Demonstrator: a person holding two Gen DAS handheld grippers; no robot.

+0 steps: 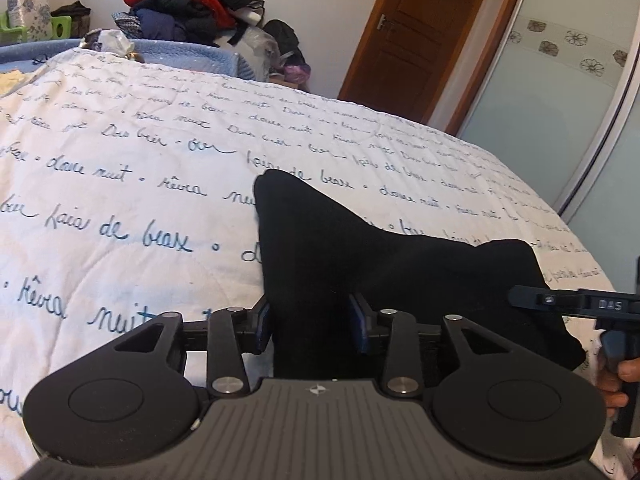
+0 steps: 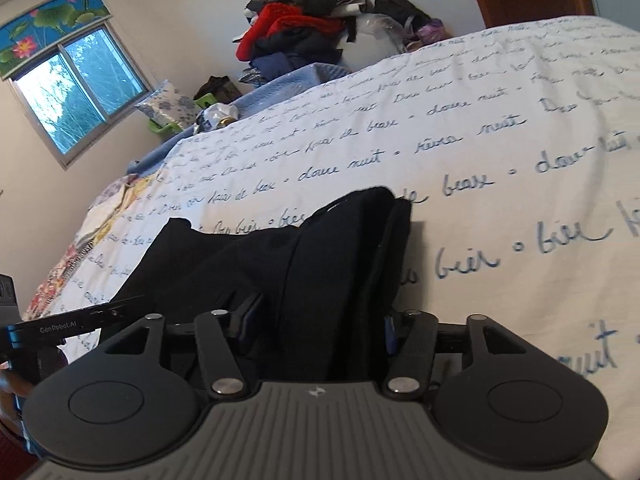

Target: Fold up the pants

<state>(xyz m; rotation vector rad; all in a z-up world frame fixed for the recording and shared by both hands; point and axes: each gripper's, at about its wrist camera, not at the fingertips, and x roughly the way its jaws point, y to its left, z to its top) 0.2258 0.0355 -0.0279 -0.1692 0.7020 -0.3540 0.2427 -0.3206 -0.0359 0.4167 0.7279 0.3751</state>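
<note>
Black pants [image 1: 360,256] lie bunched on a white bedspread with blue script [image 1: 120,168]. My left gripper [image 1: 312,320] is shut on a fold of the pants, its blue pads [image 1: 264,324] pressed against the cloth on both sides. In the right wrist view the same pants [image 2: 312,248] rise in a dark heap, and my right gripper [image 2: 316,328] is shut on another part of them. The right gripper also shows at the right edge of the left wrist view [image 1: 580,304]. The fingertips are hidden in the cloth.
A pile of clothes [image 1: 188,4] stands past the bed's far edge. A wooden door [image 1: 416,40] and a frosted sliding door [image 1: 552,80] are at the right. A window [image 2: 76,92] is at the far left of the right wrist view.
</note>
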